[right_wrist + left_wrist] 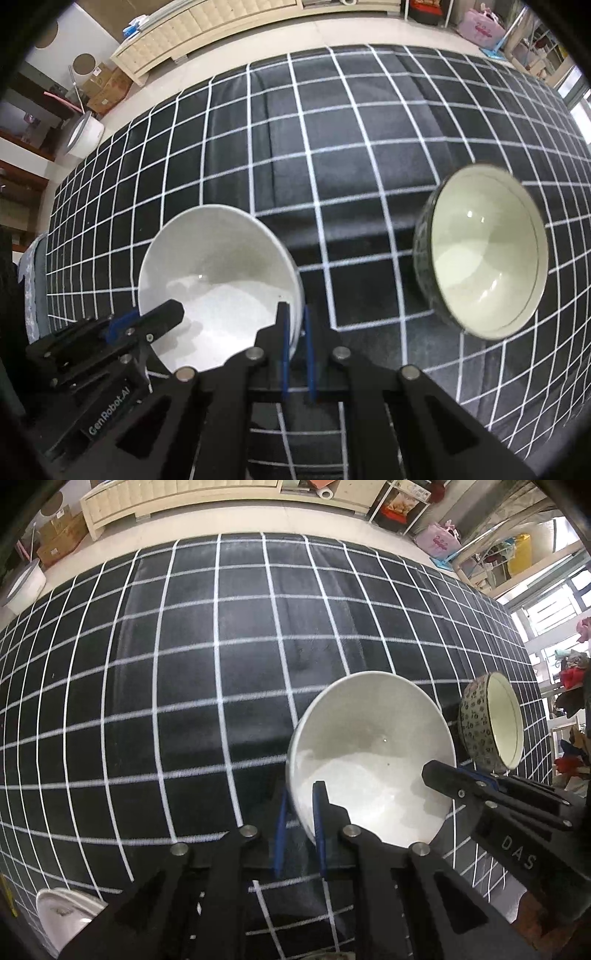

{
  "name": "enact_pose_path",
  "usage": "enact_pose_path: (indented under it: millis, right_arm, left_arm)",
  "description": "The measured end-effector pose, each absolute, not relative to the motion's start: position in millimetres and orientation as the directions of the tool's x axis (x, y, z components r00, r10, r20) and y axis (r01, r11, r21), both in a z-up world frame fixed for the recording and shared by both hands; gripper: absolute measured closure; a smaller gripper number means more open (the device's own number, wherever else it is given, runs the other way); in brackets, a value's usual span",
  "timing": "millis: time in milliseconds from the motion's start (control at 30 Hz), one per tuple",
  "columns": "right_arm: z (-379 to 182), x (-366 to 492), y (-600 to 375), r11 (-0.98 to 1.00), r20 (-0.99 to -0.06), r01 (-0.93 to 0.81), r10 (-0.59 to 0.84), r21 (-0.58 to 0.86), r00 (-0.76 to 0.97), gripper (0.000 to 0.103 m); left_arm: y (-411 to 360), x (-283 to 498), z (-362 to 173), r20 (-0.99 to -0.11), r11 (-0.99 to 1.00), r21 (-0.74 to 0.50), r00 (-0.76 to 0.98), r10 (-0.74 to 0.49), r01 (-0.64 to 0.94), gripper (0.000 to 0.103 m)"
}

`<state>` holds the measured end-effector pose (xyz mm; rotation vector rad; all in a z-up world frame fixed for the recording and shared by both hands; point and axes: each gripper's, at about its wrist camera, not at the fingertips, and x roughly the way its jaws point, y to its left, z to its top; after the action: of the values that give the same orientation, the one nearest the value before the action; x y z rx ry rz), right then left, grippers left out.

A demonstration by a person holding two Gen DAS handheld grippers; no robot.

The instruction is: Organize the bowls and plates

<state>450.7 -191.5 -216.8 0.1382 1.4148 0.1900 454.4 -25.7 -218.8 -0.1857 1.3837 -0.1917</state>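
A white bowl [373, 753] [218, 280] is held over the black checked cloth [184, 664] by both grippers. My left gripper [301, 812] is shut on its left rim. My right gripper [295, 325] is shut on its right rim; it also shows in the left wrist view [461, 782], as my left gripper does in the right wrist view [147, 325]. A dark patterned bowl [487, 720] [484, 251] with a cream inside stands on the cloth to the right.
A white dish [66, 919] lies at the near left edge of the cloth. A cream cabinet [207, 498], boxes and a white bin [22, 587] stand on the floor beyond the table. Shelves with clutter [517, 554] are at the right.
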Motion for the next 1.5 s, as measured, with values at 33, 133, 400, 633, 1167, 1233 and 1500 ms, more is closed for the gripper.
enact_pose_path:
  millis: [33, 133, 400, 633, 1167, 1233, 1500]
  right_arm:
    - [-217.4, 447.0, -190.3, 0.976, -0.967, -0.05, 0.215, 0.21, 0.139, 0.093]
    - [-216.8, 430.9, -186.9, 0.975, -0.968, -0.071, 0.218, 0.211, 0.124, 0.093]
    - [-216.9, 377.2, -171.4, 0.969, -0.968, -0.107, 0.232, 0.221, 0.095, 0.093]
    - [-216.8, 361.6, -156.8, 0.97, -0.973, -0.149, 0.208, 0.193, 0.097, 0.093]
    - [-171.9, 354.2, -134.5, 0.974, -0.969, -0.142, 0.197, 0.176, 0.15, 0.093]
    - [-161.8, 350.4, -133.1, 0.974, -0.968, -0.146, 0.197, 0.174, 0.158, 0.093]
    - [-144.3, 318.9, -134.1, 0.977, -0.97, -0.161, 0.166, 0.139, 0.175, 0.093]
  left_arm:
    - [-22.7, 447.4, -219.2, -0.955, 0.97, -0.241, 0.173, -0.242, 0.028, 0.091]
    - [-15.6, 428.1, -219.7, -0.958, 0.972, -0.234, 0.161, -0.236, 0.028, 0.091]
    - [6.3, 376.2, -219.9, -0.966, 0.975, -0.22, 0.136, -0.22, 0.017, 0.091]
    - [22.3, 357.1, -218.8, -0.963, 0.972, -0.236, 0.138, -0.233, -0.004, 0.091]
    - [26.1, 346.1, -160.3, -0.95, 0.971, -0.24, 0.208, -0.233, -0.007, 0.091]
    - [27.0, 338.7, -150.2, -0.945, 0.968, -0.251, 0.217, -0.243, -0.006, 0.091]
    - [14.9, 303.3, -136.6, -0.947, 0.971, -0.238, 0.218, -0.235, 0.013, 0.091]
